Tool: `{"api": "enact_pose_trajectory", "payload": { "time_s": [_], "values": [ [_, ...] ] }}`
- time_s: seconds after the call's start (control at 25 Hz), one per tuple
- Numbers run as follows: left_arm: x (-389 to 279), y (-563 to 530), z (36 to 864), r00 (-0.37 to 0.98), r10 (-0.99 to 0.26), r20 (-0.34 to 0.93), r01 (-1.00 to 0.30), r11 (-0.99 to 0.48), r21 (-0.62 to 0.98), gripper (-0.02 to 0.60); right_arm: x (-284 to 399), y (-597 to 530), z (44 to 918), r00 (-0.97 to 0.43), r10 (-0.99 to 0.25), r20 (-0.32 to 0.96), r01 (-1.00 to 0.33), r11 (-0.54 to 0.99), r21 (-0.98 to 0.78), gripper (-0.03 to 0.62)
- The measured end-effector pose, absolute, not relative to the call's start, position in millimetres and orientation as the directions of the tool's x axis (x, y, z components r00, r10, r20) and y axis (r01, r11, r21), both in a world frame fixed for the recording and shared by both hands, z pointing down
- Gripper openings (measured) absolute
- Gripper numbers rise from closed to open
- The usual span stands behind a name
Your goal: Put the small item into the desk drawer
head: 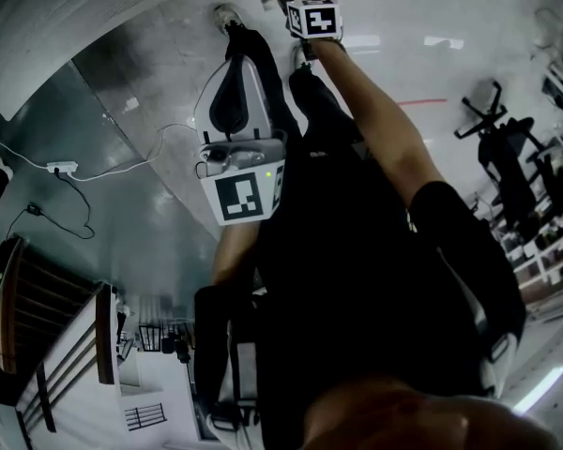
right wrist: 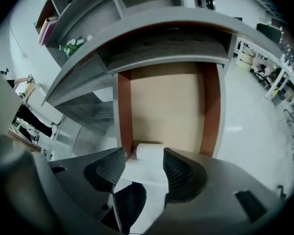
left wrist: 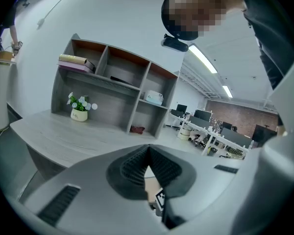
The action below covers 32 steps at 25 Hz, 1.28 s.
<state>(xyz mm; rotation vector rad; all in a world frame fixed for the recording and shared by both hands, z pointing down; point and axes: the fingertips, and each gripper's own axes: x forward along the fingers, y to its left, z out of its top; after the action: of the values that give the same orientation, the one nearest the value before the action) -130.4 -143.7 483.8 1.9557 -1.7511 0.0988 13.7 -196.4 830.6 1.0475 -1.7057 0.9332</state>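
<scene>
Closest to the body, the left gripper [left wrist: 148, 153] is hovering in the air with its ribbed fingers [left wrist: 132, 165] pressed together and nothing between them, facing the desk [left wrist: 63, 136] from well away. Farther out, the person's bare right arm [head: 385, 129] is stretching forward, and the marker cube [head: 314, 19] at its end is sitting over the open drawer [right wrist: 210, 106]. There the right gripper [right wrist: 143, 156] is hanging above the drawer's near end with its dark fingers [right wrist: 179, 173] standing moderately apart, gripping nothing. The small white item [right wrist: 149, 151] is lying inside the drawer on the tan bottom, at the near end beside the left red-brown wall, just past the fingertips and showing between them. Whether the left pad is grazing it cannot be told. The rest of the drawer's bottom is running away under the grey desk edge. Beyond that, on the desktop, a grey shelf unit [left wrist: 112, 97] is standing with a small white flower pot [left wrist: 79, 112] at its foot. Books [left wrist: 76, 61] are lying in its upper left compartment, a white box [left wrist: 153, 98] is sitting in a right one, and something dark red [left wrist: 137, 129] is resting in the lowest. Farthest off, rows of office desks with monitors [left wrist: 206, 115] are stretching under ceiling lights.
</scene>
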Motion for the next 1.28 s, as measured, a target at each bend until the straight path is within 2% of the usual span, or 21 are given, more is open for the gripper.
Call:
{"api": "enact_pose_trajectory", "payload": {
  "time_s": [0.52, 0.84, 1.28],
  "values": [
    [-92.7, -107.3, 424.7, 0.149, -0.933, 0.328, -0.967, -0.068, 0.244, 0.000, 25.6, -182.2, 738.7, -0.313, -0.321, 0.894, -0.899, 0.404, -0.170, 0.063],
    [-60.1, -73.7, 383.4, 0.115, -0.957, 0.267, -0.974, -0.055, 0.220, 0.000, 48.3, -161.2, 681.3, -0.370, -0.372, 0.851, -0.872, 0.456, -0.180, 0.011],
    [-9.6, -12.8, 329.1, 0.074, -0.981, 0.180, -0.977, -0.035, 0.209, 0.000, 70.7, -103.1, 579.9, -0.516, -0.427, 0.742, -0.799, 0.551, -0.239, 0.000]
  ]
}}
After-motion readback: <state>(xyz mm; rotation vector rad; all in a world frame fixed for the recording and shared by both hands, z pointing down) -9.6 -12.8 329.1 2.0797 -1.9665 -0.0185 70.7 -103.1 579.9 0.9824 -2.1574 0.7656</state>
